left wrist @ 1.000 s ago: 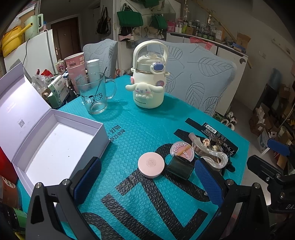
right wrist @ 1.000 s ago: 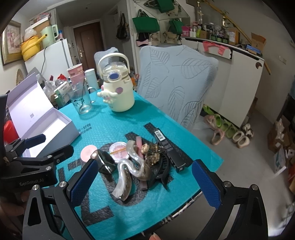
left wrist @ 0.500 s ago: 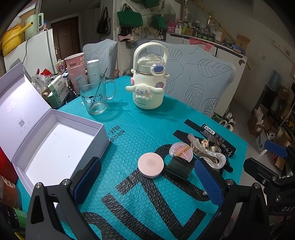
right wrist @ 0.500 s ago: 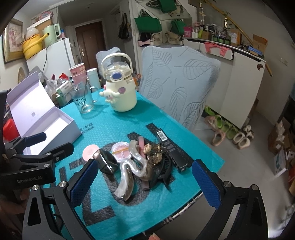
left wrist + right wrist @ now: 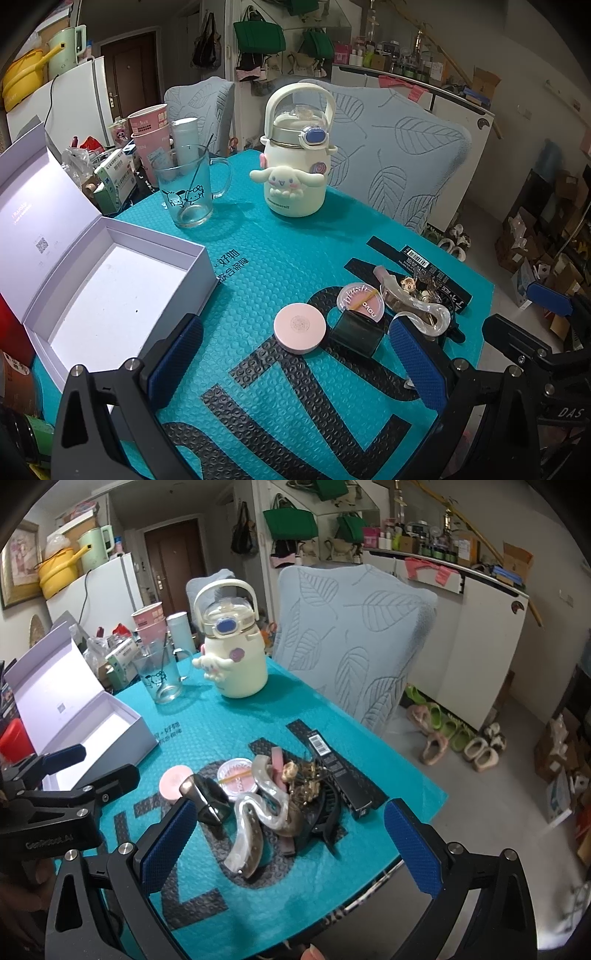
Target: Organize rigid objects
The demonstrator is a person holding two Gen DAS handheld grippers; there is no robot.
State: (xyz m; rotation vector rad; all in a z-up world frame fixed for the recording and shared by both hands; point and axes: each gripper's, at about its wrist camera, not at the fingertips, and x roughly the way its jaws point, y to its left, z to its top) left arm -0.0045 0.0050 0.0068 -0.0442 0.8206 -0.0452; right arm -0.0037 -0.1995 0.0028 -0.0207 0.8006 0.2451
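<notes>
Cream bottle point(image 5: 294, 168), glass mug point(image 5: 186, 190), perhaps spoon.

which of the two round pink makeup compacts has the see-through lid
The clear-lidded compact with printed lettering, beside the hair clips. The plain pink compact nearer the white box has a solid matte lid.

Both wrist views look down across the teal mat point(image 5: 280, 258), sharing the cream bottle point(image 5: 295, 177) point(image 5: 236, 657); the right one sits further right.
</notes>
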